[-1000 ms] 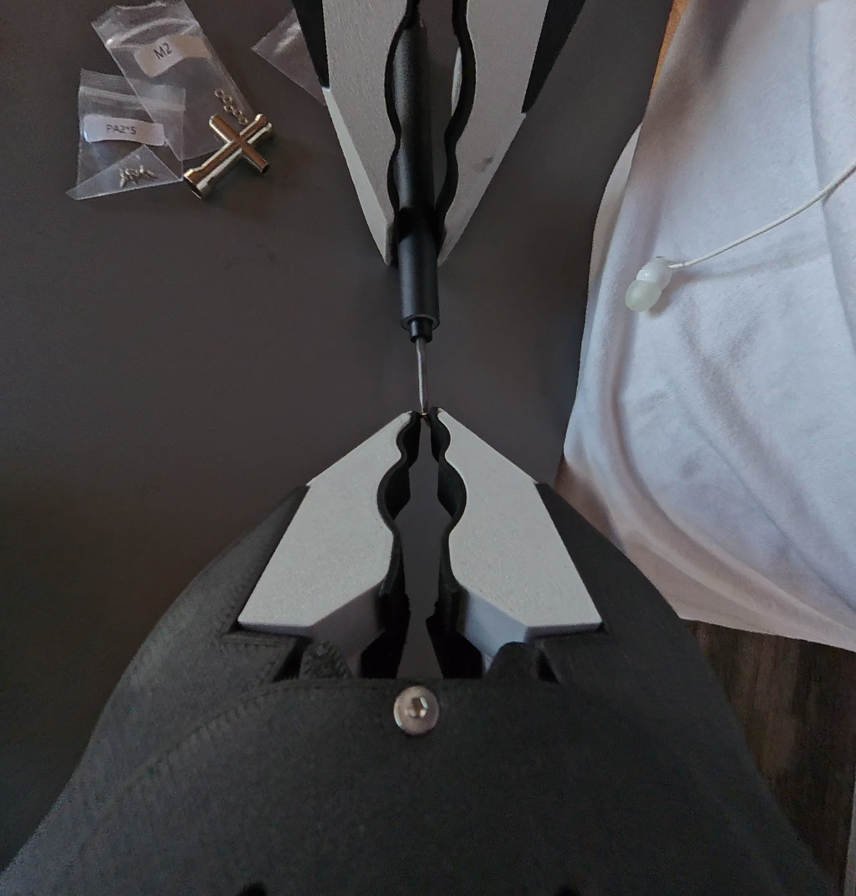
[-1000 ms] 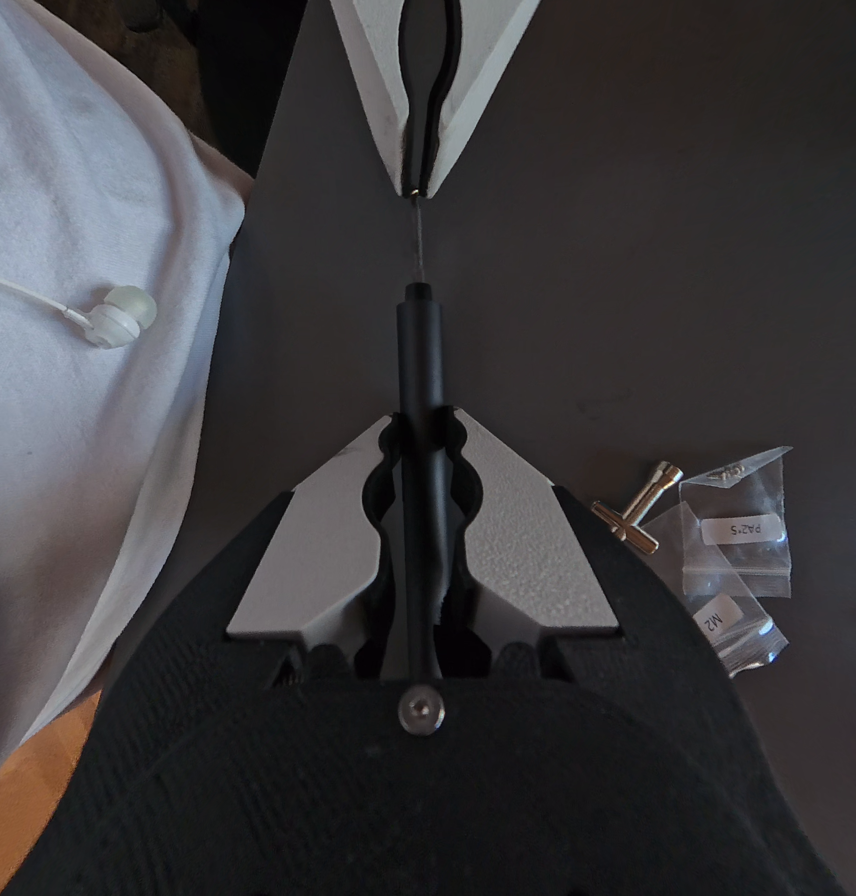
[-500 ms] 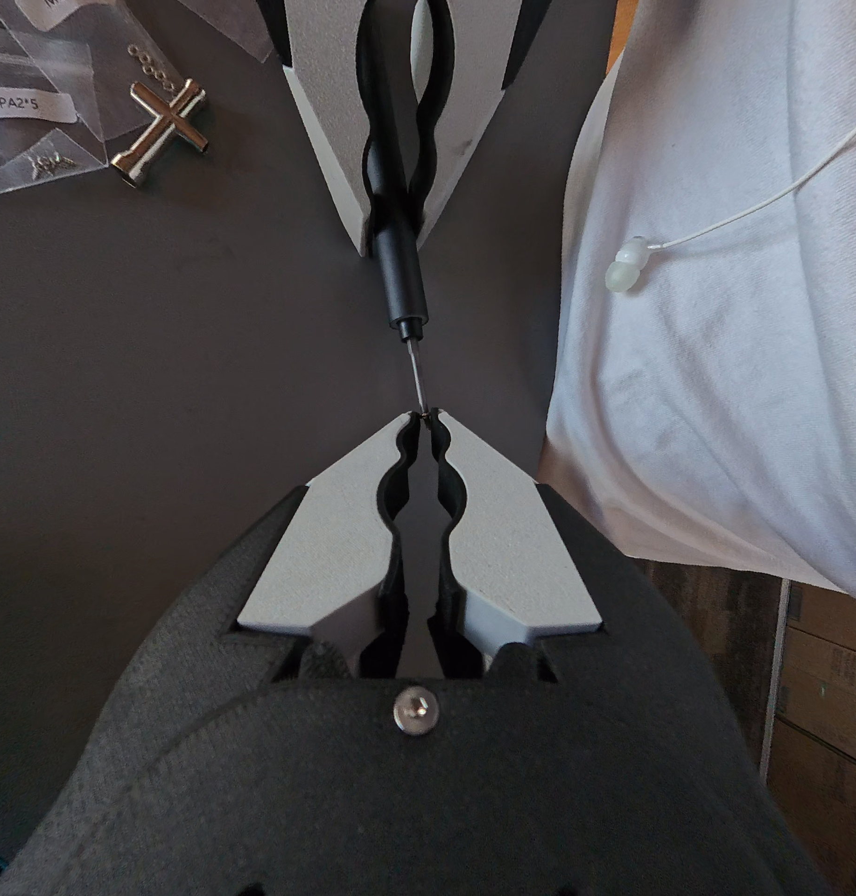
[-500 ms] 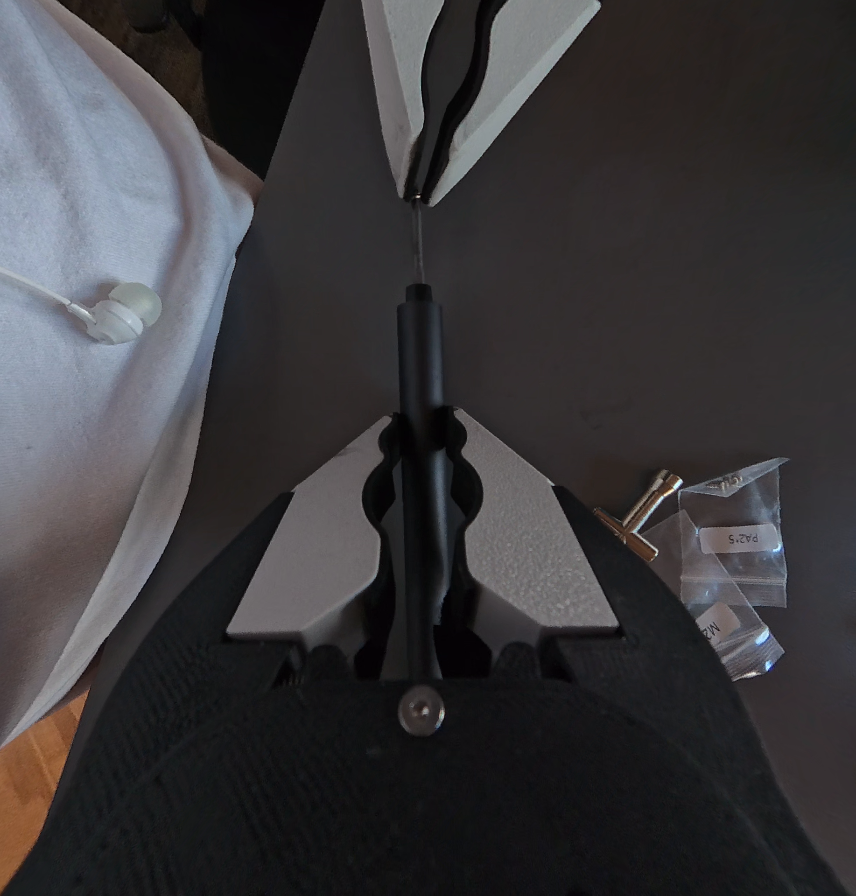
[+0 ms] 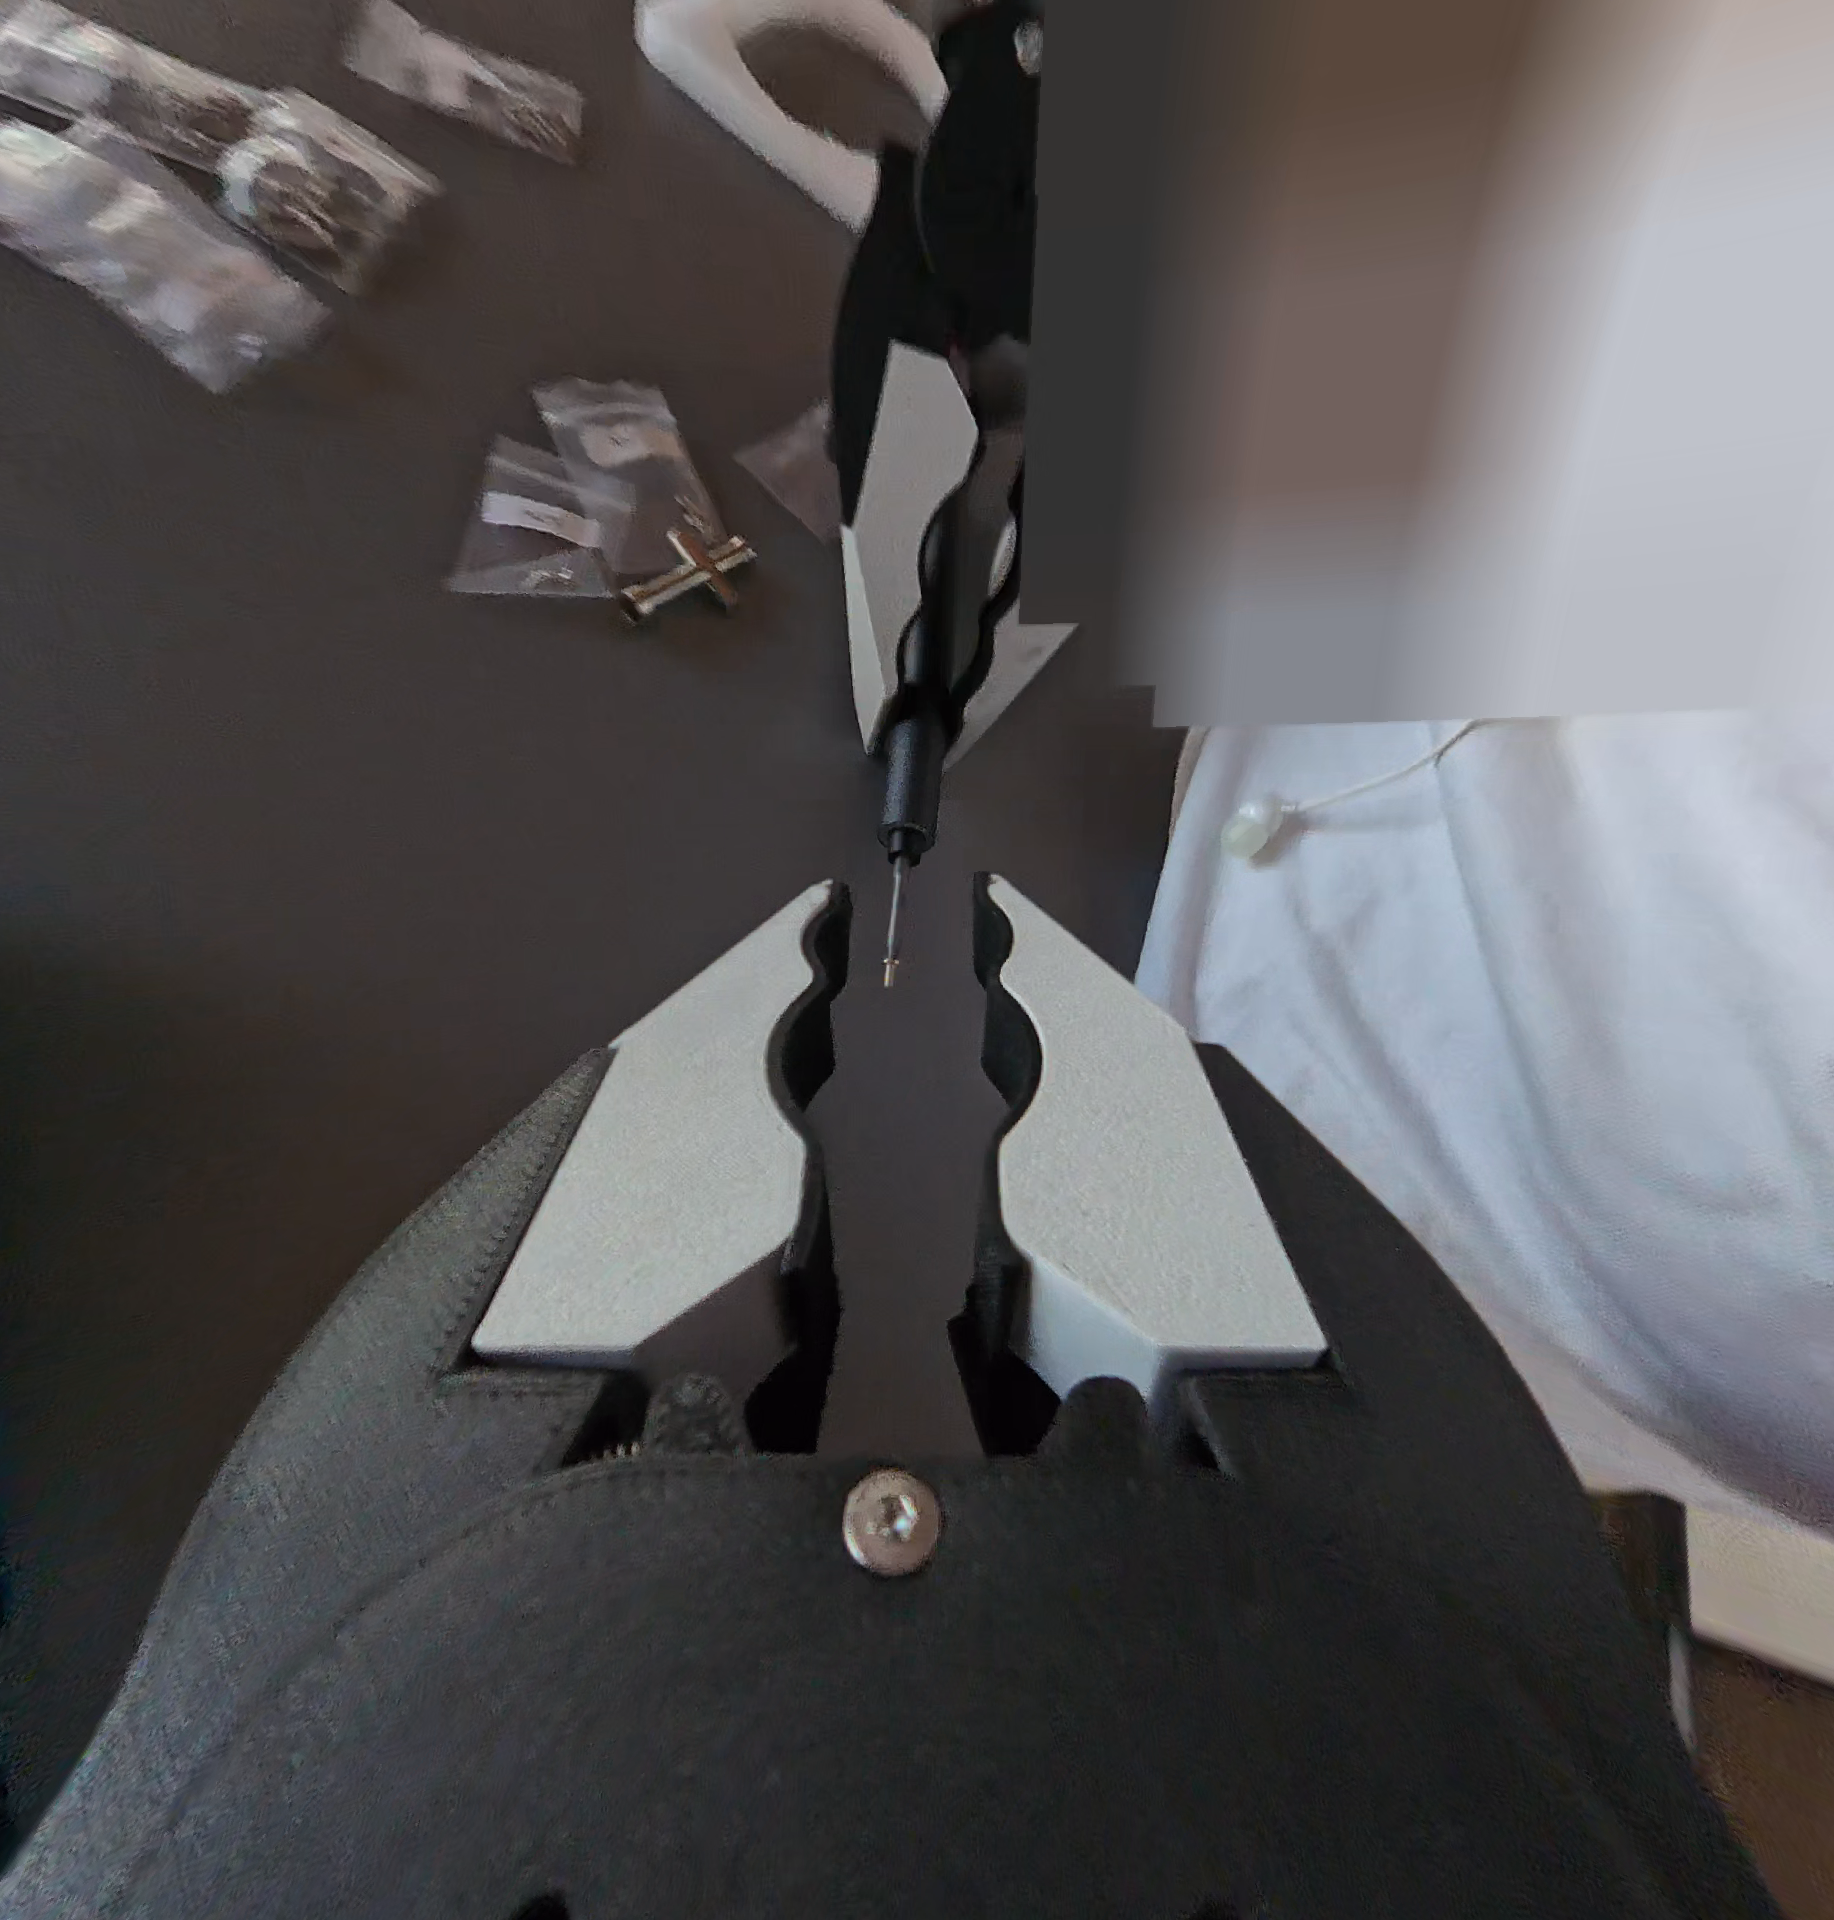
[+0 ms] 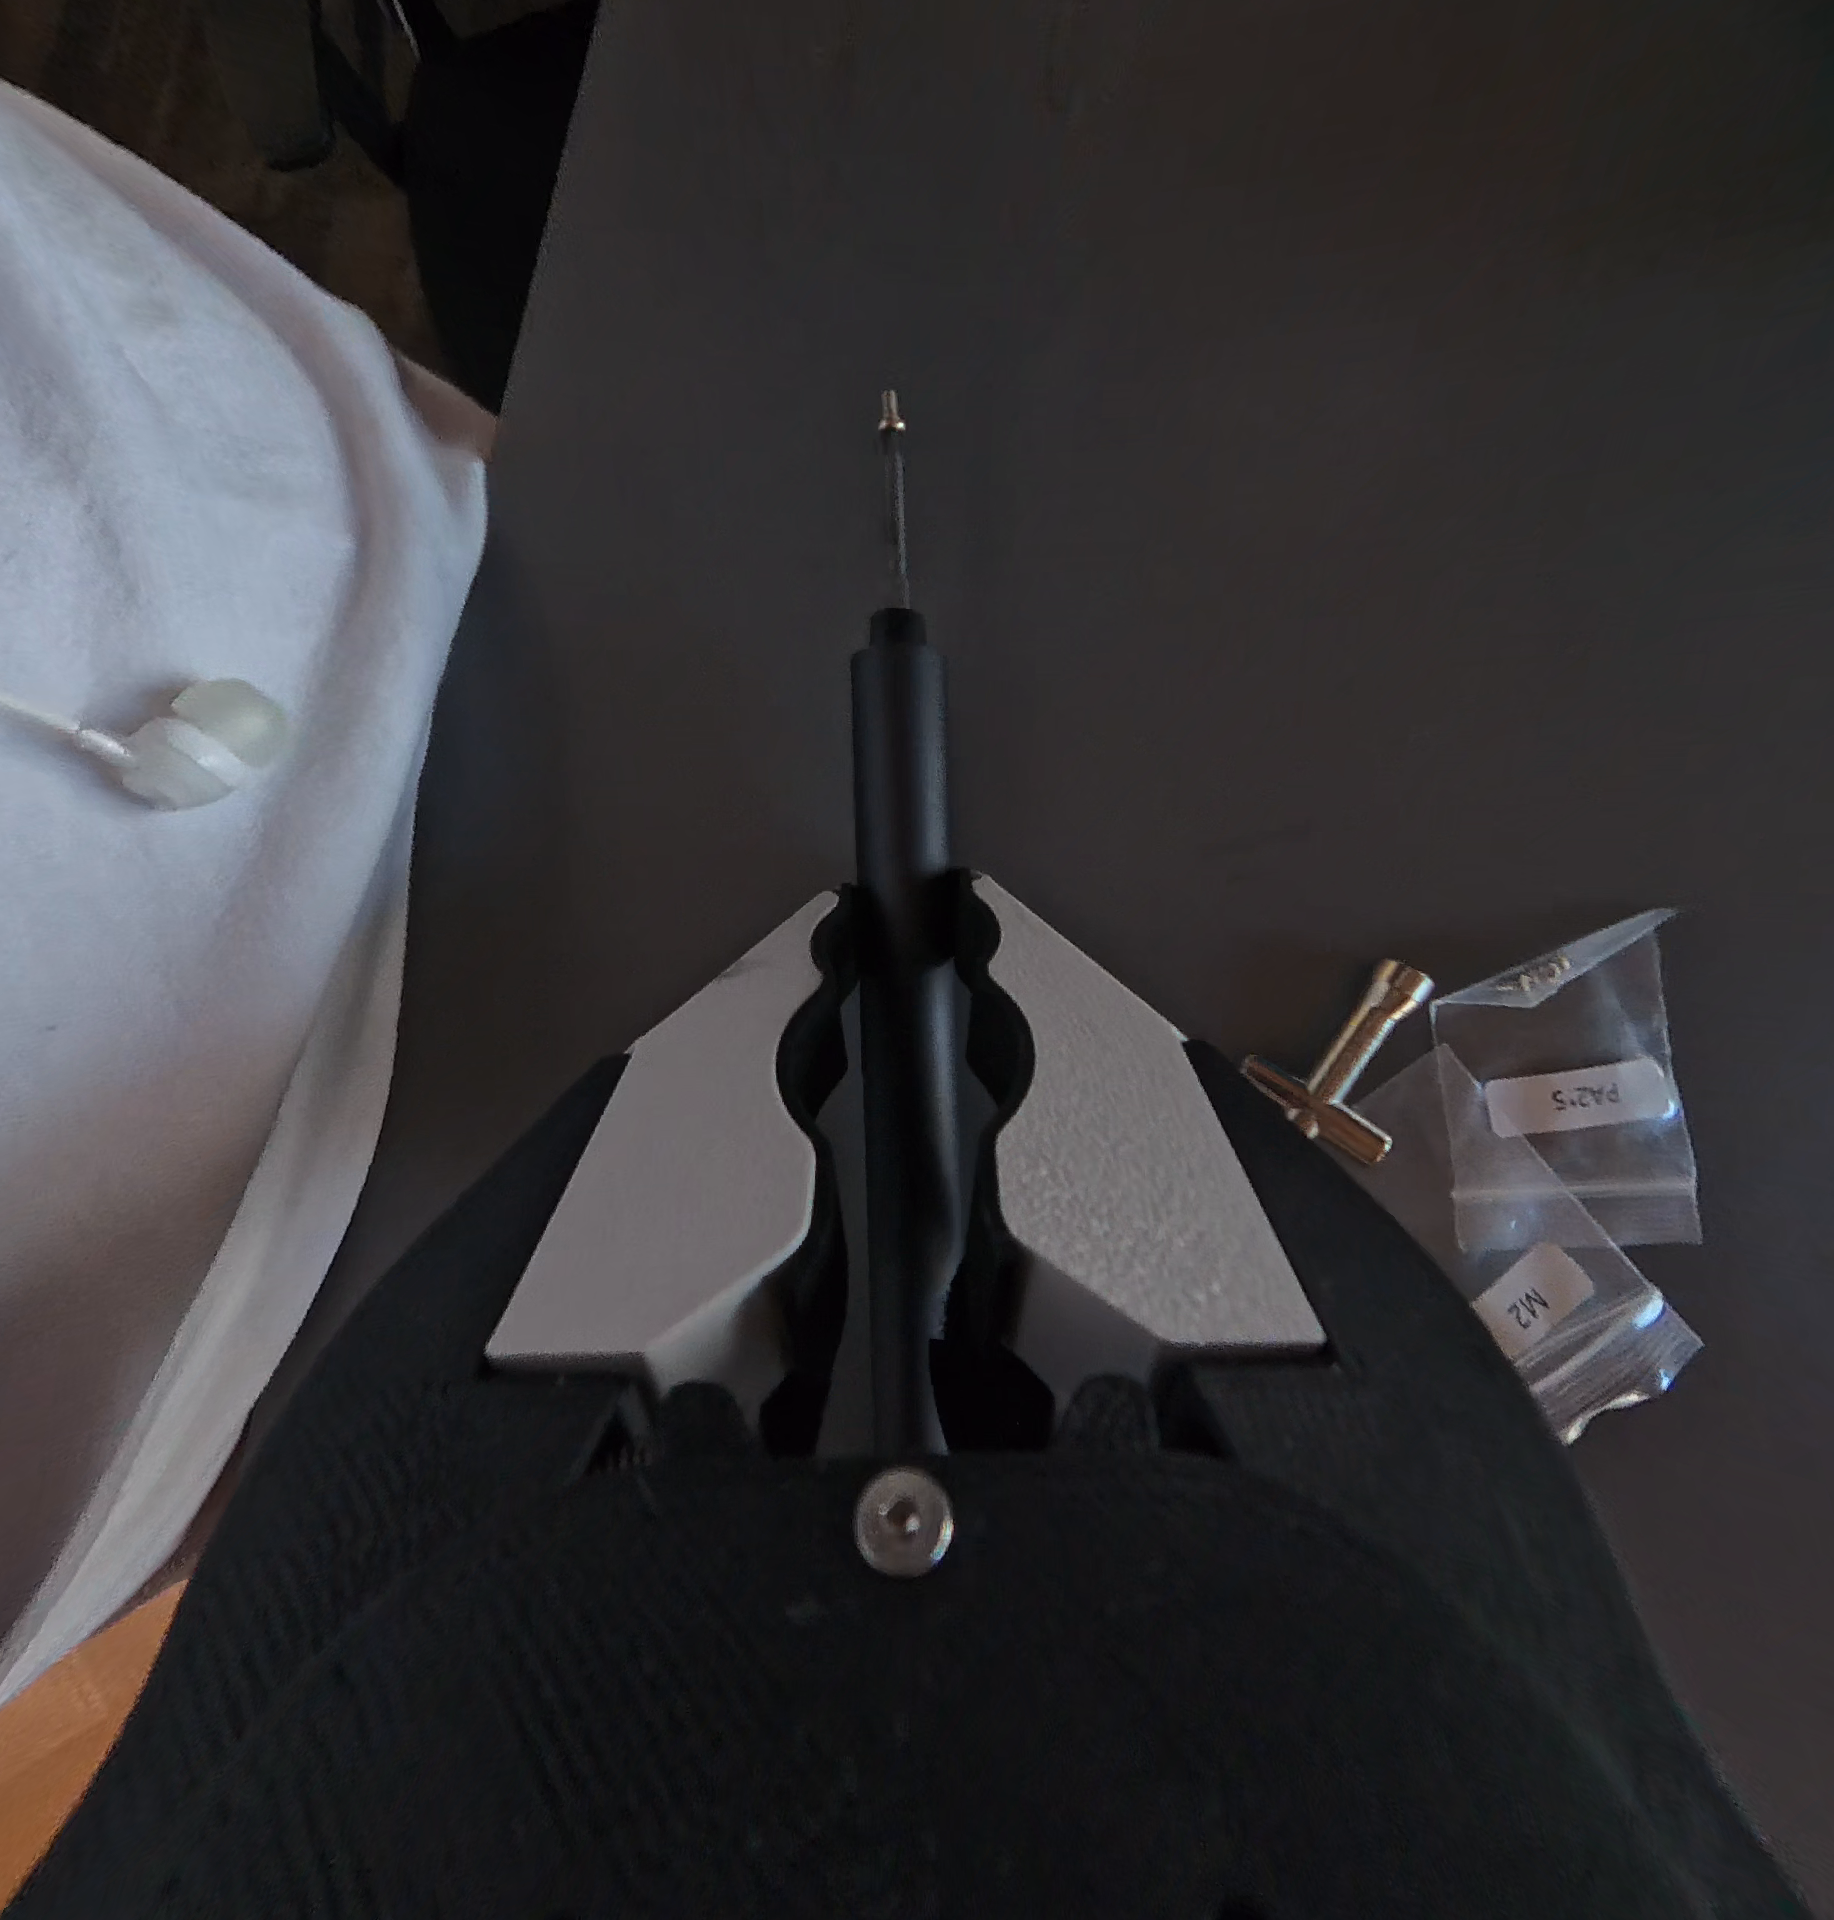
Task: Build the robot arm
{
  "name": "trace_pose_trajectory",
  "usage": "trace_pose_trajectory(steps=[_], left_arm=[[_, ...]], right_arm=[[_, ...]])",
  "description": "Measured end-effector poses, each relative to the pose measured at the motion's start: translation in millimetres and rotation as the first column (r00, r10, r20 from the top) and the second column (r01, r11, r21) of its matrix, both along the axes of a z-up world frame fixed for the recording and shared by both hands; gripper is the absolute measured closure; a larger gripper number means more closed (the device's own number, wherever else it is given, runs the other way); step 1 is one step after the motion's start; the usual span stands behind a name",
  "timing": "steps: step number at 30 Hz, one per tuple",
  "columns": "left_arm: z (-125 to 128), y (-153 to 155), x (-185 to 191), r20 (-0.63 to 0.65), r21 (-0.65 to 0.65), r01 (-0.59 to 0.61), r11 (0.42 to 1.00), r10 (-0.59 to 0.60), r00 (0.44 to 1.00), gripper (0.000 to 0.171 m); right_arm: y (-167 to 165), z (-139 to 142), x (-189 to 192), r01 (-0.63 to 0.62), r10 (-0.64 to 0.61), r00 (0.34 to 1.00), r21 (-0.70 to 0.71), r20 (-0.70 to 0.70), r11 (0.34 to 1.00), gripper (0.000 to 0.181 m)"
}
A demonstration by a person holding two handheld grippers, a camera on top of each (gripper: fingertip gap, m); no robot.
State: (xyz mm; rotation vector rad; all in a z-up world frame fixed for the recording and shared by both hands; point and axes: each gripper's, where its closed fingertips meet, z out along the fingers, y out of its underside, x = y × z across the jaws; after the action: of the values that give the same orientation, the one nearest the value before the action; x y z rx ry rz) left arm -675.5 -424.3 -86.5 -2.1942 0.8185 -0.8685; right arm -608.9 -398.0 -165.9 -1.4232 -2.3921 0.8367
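My right gripper point(image 6: 902, 894) is shut on a black screwdriver point(image 6: 900, 790) that points forward out of its jaws. A tiny screw point(image 6: 889, 407) sits on the thin bit's tip. In the left wrist view the same screwdriver point(image 5: 911, 774) comes from the right gripper point(image 5: 918, 717) ahead, and the screw point(image 5: 891, 974) hangs between my left gripper's fingertips without touching them. My left gripper point(image 5: 911, 888) is open and holds nothing. Both are above a dark table point(image 6: 1308, 416).
A silver cross-shaped wrench point(image 6: 1339, 1060) and small clear bags point(image 6: 1557, 1132) with labels lie on the table to the right of my right gripper; they also show in the left wrist view point(image 5: 689, 571). A person in a white shirt point(image 6: 144, 727) with an earbud point(image 6: 201, 743) is close by. One gripper's finger ends stand about 11 cm off the other's.
My left gripper was shut on the screw at the bit's tip and has now opened. The screw stays on the bit. The left gripper has drawn back and tilted; the right still grips the screwdriver.
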Motion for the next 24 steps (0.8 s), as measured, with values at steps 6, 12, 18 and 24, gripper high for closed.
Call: trace_pose_trajectory(steps=[6,12,18,24], left_arm=[[13.5,-18.5,-32.5,0.163,0.072,-0.29,0.954,0.276,0.947,0.147],[-8.4,-39.1,-20.7,0.296,0.02,-0.398,0.917,0.375,0.878,0.142],[-36.3,-27.7,4.8,0.302,-0.072,-0.433,0.899,0.433,0.849,0.123],[-36.0,-14.9,19.6,0.385,-0.073,-0.452,0.889,0.443,0.809,0.122]], right_arm=[[-2.1,13.5,-16.5,0.088,-0.09,0.996,-0.199,-0.002,0.976,0.164],[-17.8,44.4,-49.1,0.102,-0.147,0.988,-0.502,-0.051,0.859,0.164],[-28.4,64.2,-76.7,0.096,-0.193,0.979,-0.699,-0.062,0.709,0.164],[-32.7,85.0,-91.5,0.09,-0.248,0.968,-0.868,-0.039,0.489,0.164]])
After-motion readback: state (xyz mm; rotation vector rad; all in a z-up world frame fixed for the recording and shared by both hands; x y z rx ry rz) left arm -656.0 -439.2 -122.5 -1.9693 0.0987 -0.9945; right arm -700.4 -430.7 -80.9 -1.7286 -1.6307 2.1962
